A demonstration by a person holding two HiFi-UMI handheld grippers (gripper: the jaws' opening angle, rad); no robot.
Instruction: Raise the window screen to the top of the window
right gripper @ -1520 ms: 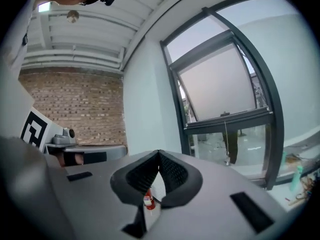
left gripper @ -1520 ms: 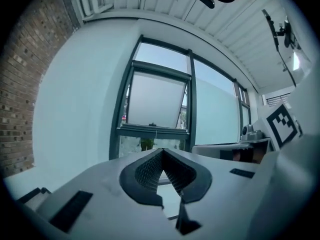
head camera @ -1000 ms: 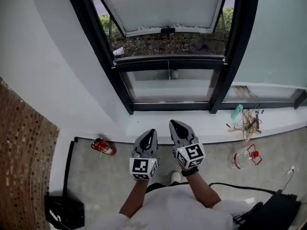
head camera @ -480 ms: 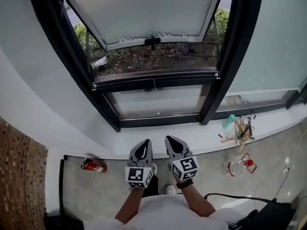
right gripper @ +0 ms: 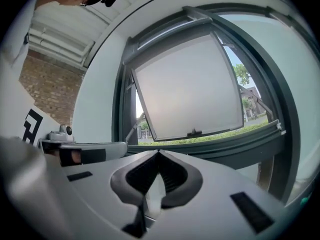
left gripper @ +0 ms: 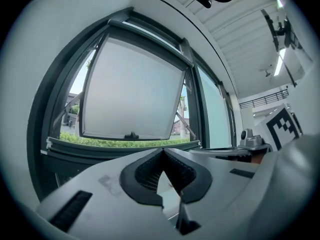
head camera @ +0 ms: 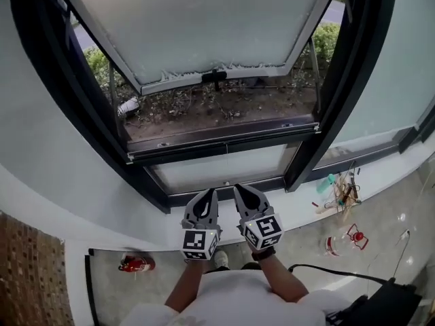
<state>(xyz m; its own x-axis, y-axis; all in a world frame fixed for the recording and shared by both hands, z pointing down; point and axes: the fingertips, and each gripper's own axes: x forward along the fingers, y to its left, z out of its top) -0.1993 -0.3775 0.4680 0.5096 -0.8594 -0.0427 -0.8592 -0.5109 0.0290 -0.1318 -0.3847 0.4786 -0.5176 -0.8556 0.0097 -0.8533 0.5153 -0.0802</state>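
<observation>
A black-framed window (head camera: 309, 148) fills the wall ahead. Its frosted sash (head camera: 204, 26) hangs swung outward, with a small dark handle (head camera: 214, 77) on its lower edge. A dark rail (head camera: 224, 138) crosses the bottom of the opening; I cannot make out a mesh there. My left gripper (head camera: 209, 194) and right gripper (head camera: 242, 189) sit side by side over the white sill (head camera: 136, 212), both shut and empty, pointing level at the window. The sash (left gripper: 132, 94) and handle (left gripper: 131, 135) show beyond the left gripper (left gripper: 161, 151). The right gripper (right gripper: 158, 153) faces the same sash (right gripper: 190, 91).
A red fire extinguisher (head camera: 136, 263) lies on the floor at the left, by a brick wall (head camera: 30, 277). At the right are a clear bottle (head camera: 340, 243), tangled hangers (head camera: 343, 192), a black cable (head camera: 326, 272) and a black case (head camera: 380, 304). Shrubs and soil lie outside.
Both grippers and the camera have moved toward the window, from over the floor to over the sill. The window looks larger. Both jaws stayed shut.
</observation>
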